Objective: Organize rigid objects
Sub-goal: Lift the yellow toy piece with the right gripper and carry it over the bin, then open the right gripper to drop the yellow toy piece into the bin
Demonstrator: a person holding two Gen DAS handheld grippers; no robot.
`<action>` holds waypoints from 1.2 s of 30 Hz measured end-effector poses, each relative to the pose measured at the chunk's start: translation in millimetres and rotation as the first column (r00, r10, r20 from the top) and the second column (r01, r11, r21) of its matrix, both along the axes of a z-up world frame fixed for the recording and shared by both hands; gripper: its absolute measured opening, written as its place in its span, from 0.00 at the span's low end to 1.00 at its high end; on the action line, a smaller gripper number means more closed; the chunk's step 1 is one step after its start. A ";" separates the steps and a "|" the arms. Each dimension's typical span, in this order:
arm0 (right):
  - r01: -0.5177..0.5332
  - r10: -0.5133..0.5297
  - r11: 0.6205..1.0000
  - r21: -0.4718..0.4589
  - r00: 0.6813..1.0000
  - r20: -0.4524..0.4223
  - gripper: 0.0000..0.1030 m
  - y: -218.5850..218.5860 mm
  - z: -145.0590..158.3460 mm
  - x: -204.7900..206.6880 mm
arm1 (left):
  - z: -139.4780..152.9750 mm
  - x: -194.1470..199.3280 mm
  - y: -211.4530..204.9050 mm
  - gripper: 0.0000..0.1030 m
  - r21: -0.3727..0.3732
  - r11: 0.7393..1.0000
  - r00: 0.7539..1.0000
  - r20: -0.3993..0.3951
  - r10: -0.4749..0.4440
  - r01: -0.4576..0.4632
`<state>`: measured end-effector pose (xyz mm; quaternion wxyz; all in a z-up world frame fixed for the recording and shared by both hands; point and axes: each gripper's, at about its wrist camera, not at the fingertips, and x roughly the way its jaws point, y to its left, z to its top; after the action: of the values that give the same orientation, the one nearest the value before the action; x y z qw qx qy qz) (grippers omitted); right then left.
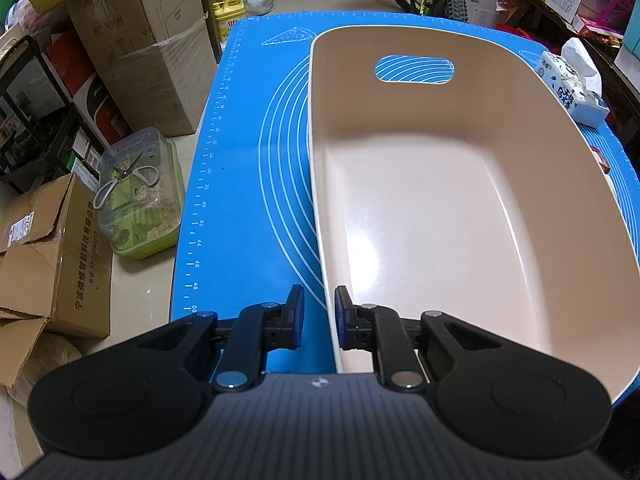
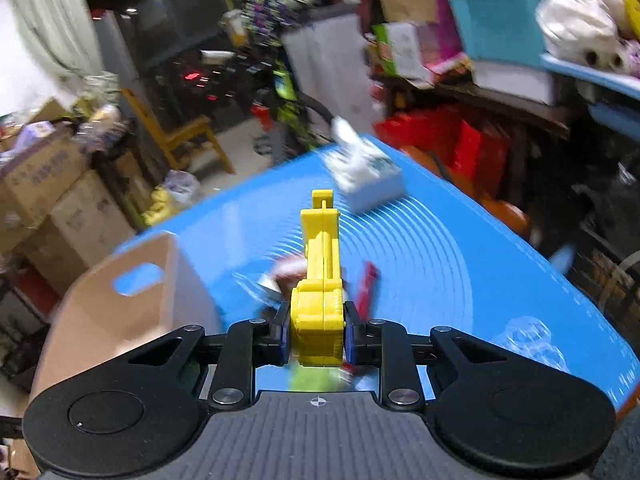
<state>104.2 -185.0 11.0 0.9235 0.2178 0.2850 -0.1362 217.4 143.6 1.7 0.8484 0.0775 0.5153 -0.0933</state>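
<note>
Left tongs (image 1: pixel 319 316), nearest the lens in the left wrist view, stand with jaws apart and hold nothing; the near left rim of the beige plastic oval bin with a handle slot (image 1: pixel 420 216) lies between the two fingers. Ahead of these tongs the bin sits on the blue silicone mat with white measuring rings (image 1: pixel 248 184) that covers the worktop. Beyond the bin's far right corner lies a white tissue pack (image 1: pixel 576 88). Right tongs (image 2: pixel 316 332) are clamped on a yellow plastic block-built toy arm (image 2: pixel 320 276), which points straight ahead above the mat (image 2: pixel 460 248). Below and just past the toy lie blurred red and white small items (image 2: pixel 288 276), not identifiable. The bin (image 2: pixel 108 316) lies to the left of these tongs.
</note>
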 end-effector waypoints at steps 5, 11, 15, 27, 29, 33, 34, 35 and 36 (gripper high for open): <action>-0.126 0.127 0.991 -0.037 0.991 0.031 0.33 26.6 24.2 23.8 | 0.0 -0.6 0.1 0.11 -0.006 1.000 1.000 -0.005 0.000 0.000; -0.251 0.253 0.965 -0.075 0.967 0.022 0.33 66.5 34.4 54.6 | -0.1 -0.6 -2.0 0.07 -0.012 1.000 1.000 -0.012 -0.010 0.010; -0.328 0.329 0.939 -0.102 0.944 -0.013 0.33 98.3 32.8 69.8 | -0.5 -0.1 -0.6 0.06 -0.019 1.000 1.000 -0.015 -0.010 0.009; -0.512 0.482 0.850 -0.125 0.851 -0.211 0.33 154.9 -2.6 97.4 | -0.4 -0.7 -1.3 0.05 -0.027 1.000 1.000 -0.021 -0.001 0.001; -0.527 0.489 0.841 -0.126 0.838 -0.242 0.33 158.8 -7.8 99.4 | -0.4 -0.7 -1.1 0.05 -0.027 1.000 1.000 -0.021 -0.001 0.001; -0.543 0.489 0.831 -0.121 0.817 -0.305 0.33 162.5 -20.5 103.4 | -0.2 -0.9 -1.5 0.05 -0.027 1.000 1.000 -0.020 -0.001 0.001; -0.543 0.487 0.831 -0.120 0.814 -0.316 0.33 162.3 -23.0 103.9 | -0.4 -1.3 -1.5 0.05 -0.027 1.000 1.000 -0.020 -0.001 0.001; -0.548 0.490 0.828 -0.121 0.811 -0.320 0.33 162.9 -24.3 103.7 | -0.4 -1.3 -1.6 0.05 -0.025 1.000 1.000 -0.019 -0.002 0.001; -0.551 0.494 0.826 -0.120 0.809 -0.318 0.33 163.6 -23.9 103.5 | -0.2 -1.4 -1.4 0.05 -0.025 1.000 1.000 -0.020 -0.002 0.002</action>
<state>207.7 -21.5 -12.9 0.8940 0.0125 0.4430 0.0669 216.0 142.2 1.5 0.8441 0.0664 0.5223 -0.1014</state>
